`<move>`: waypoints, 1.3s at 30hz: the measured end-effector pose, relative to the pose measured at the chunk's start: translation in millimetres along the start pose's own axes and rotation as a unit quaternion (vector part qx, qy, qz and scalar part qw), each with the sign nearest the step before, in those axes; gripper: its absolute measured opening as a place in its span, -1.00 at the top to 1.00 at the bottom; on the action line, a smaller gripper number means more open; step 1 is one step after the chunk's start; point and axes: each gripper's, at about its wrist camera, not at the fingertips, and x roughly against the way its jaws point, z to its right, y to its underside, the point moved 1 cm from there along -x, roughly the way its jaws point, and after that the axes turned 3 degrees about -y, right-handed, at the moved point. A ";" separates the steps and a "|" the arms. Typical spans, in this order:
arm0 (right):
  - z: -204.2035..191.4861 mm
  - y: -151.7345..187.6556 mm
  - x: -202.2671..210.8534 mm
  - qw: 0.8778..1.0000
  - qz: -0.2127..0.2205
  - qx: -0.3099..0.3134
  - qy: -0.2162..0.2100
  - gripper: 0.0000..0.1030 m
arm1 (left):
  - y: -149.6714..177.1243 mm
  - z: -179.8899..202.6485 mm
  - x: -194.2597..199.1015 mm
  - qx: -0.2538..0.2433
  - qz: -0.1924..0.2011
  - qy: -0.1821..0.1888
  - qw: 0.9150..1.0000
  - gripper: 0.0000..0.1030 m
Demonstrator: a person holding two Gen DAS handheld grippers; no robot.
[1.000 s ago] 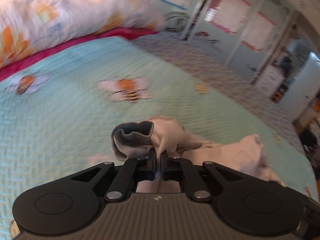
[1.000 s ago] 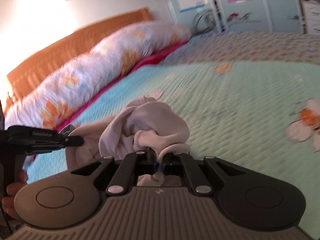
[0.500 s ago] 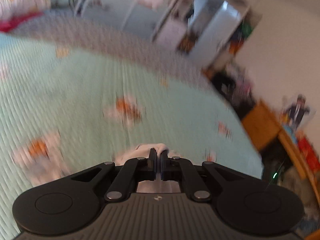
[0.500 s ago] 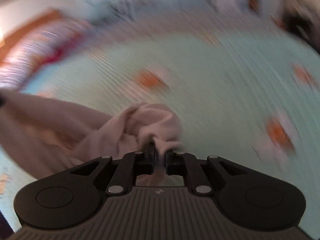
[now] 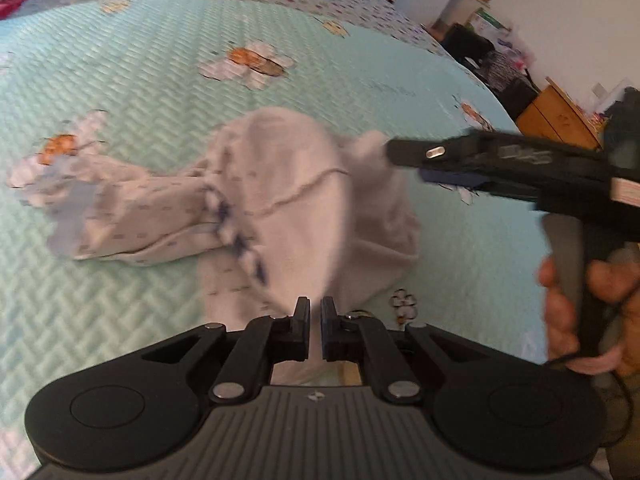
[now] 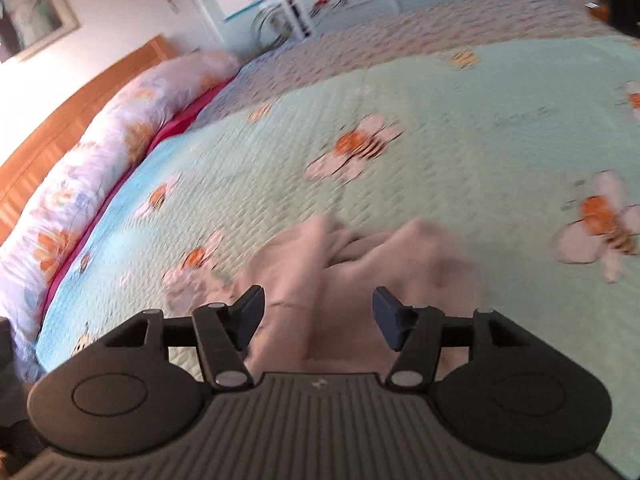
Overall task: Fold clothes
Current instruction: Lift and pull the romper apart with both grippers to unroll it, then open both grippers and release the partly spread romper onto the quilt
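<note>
Pale garment (image 5: 304, 200), thin soft knit, lying crumpled on the mint quilted bed (image 5: 140, 80), centre of left wrist view. Light, limp, no stiffness; likely to sag and bunch when lifted. Best taken at hem or seam edges, not mid-panel.

Long axis roughly 9 to 3 o'clock; narrow sleeve-like end toward 9, bulk toward 3.

Left gripper (image 5: 315, 312): jaws nearly pressed together, pinching near edge of cloth.

Right gripper (image 6: 318, 304): jaws opening, cloth lying between, pads clear of it.
</note>
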 end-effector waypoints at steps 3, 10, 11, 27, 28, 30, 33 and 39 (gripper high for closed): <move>-13.7 4.2 -34.7 1.000 -0.026 0.008 0.003 -0.19 | 0.6 -9.6 19.2 0.000 0.023 -0.020 1.000 0.72; -29.4 22.4 -80.2 0.998 -0.050 0.041 0.024 0.33 | -11.2 -46.9 19.5 0.070 0.028 -0.084 0.994 0.35; -29.5 23.2 -77.5 0.998 -0.045 0.049 0.019 0.88 | -12.4 -48.7 18.3 0.078 0.025 -0.083 0.993 0.35; 112.3 -62.2 28.3 0.977 0.098 -0.056 0.180 0.73 | -33.9 -4.9 -15.4 0.038 0.013 -0.077 0.996 0.33; 123.9 -54.4 18.6 0.983 0.057 -0.075 0.158 0.69 | -34.2 -2.6 -18.6 0.037 0.010 -0.075 0.996 0.33; 140.2 -37.7 8.8 0.987 0.009 -0.113 0.114 0.64 | -35.0 2.5 -24.8 0.034 0.003 -0.074 0.997 0.33; 134.3 -16.9 21.6 0.978 0.022 -0.109 0.174 0.49 | -38.4 14.8 -30.1 0.020 -0.004 -0.081 0.997 0.33; 58.7 6.1 50.0 0.985 0.018 -0.003 0.174 -0.31 | -48.5 46.4 -22.5 -0.017 0.001 -0.155 0.988 0.07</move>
